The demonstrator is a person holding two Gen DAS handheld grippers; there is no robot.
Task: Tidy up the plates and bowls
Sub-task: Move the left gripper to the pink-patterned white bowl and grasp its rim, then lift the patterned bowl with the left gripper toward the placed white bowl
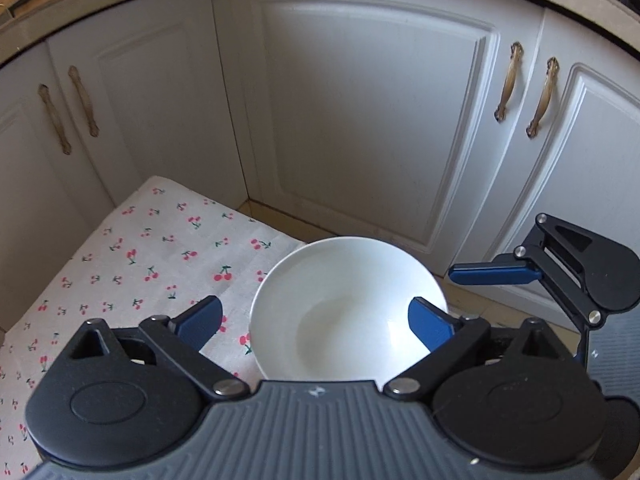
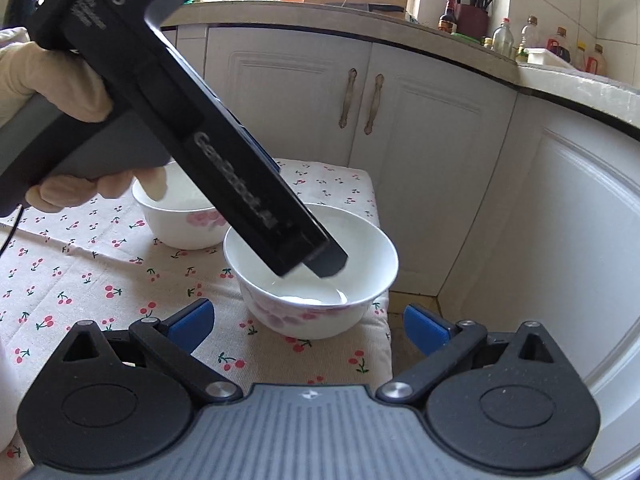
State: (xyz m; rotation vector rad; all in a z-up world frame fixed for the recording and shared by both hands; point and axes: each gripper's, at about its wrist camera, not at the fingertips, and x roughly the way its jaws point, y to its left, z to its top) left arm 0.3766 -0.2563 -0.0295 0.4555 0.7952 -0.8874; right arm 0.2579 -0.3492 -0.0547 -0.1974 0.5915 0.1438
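Note:
A white bowl with pink flowers (image 2: pixel 316 300) stands near the right edge of the cherry-print cloth (image 2: pixel 80 280). In the left wrist view the same bowl (image 1: pixel 344 312) lies right below my left gripper (image 1: pixel 316 322), which is open, its jaws wide apart over the rim, one blue finger (image 1: pixel 430 322) above the bowl's inside. In the right wrist view the left gripper's body (image 2: pixel 224 152) reaches down over the bowl. A second flowered bowl (image 2: pixel 180 216) stands behind it. My right gripper (image 2: pixel 308 322) is open and empty, just in front of the near bowl; it also shows in the left wrist view (image 1: pixel 492 272).
White cabinet doors with bronze handles (image 1: pixel 508 84) stand close behind the cloth-covered table. The table's right edge (image 2: pixel 386 320) drops to a tiled floor. The countertop carries bottles (image 2: pixel 504 38) and a knife holder. A white object (image 2: pixel 6 400) sits at the left edge.

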